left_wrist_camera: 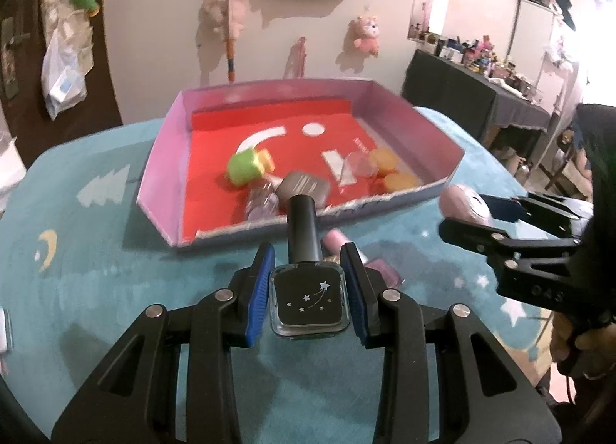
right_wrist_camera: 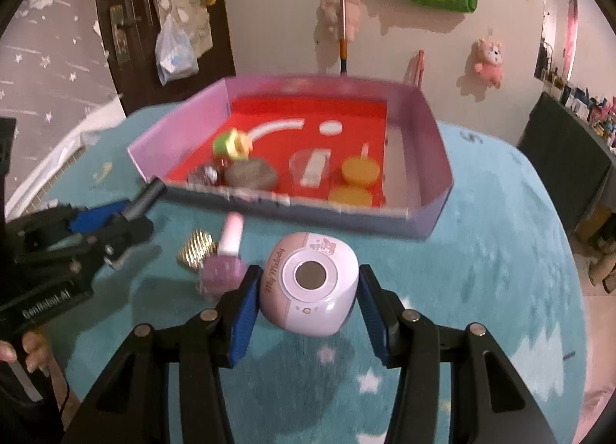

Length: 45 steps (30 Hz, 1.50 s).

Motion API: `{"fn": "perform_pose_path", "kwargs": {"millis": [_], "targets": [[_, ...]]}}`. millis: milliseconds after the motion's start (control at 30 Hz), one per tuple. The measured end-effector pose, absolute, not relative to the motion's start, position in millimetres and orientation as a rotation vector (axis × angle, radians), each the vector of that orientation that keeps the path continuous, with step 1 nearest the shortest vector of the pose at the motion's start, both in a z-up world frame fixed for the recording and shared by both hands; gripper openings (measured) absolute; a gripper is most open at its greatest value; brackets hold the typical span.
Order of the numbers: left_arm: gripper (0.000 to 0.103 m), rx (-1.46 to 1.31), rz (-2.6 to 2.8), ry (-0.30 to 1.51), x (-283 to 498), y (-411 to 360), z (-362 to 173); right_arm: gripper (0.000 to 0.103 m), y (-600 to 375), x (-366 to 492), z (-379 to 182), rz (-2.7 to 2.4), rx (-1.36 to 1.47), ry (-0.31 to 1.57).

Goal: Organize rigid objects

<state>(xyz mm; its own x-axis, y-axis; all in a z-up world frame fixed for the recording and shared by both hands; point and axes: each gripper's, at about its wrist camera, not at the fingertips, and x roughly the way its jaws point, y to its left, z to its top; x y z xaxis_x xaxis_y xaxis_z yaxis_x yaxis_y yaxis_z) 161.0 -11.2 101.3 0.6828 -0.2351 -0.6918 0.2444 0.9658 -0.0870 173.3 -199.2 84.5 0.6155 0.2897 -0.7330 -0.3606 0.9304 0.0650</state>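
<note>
While both tongs sit over the teal cloth (right_wrist_camera: 500, 270), my left gripper (left_wrist_camera: 308, 292) is pinching a dark nail polish bottle (left_wrist_camera: 308, 299) by its square glass body, cap pointing at the box (left_wrist_camera: 169, 159). My right gripper (right_wrist_camera: 308, 301) is clamped on a pink My Melody device (right_wrist_camera: 310, 282), pads on both sides. Still loose on the cloth, near the box's front wall: a pink polish bottle (right_wrist_camera: 225, 263) and a gold ribbed piece (right_wrist_camera: 196, 249) just beside it. Box already holds a green toy (right_wrist_camera: 229, 143), a grey compact (right_wrist_camera: 250, 174), and two orange discs (right_wrist_camera: 360, 170).
</note>
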Motion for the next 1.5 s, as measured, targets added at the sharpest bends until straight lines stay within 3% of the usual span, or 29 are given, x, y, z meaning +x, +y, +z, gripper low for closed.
{"fn": "perform_pose_path", "kwargs": {"millis": [267, 533, 900, 1500], "targets": [[0.034, 0.019, -0.355, 0.768, 203, -23, 129, 0.052, -198, 215, 109, 0.419, -0.099, 0.796], [0.034, 0.023, -0.440, 0.855, 278, -32, 124, 0.052, -189, 286, 120, 0.438, -0.155, 0.858], [0.034, 0.024, -0.435, 1.005, 359, -36, 85, 0.052, -167, 361, 91, 0.460, -0.228, 0.990], [0.034, 0.040, -0.408, 1.092, 382, -37, 57, 0.052, -151, 403, 48, 0.424, -0.315, 1.130]]}}
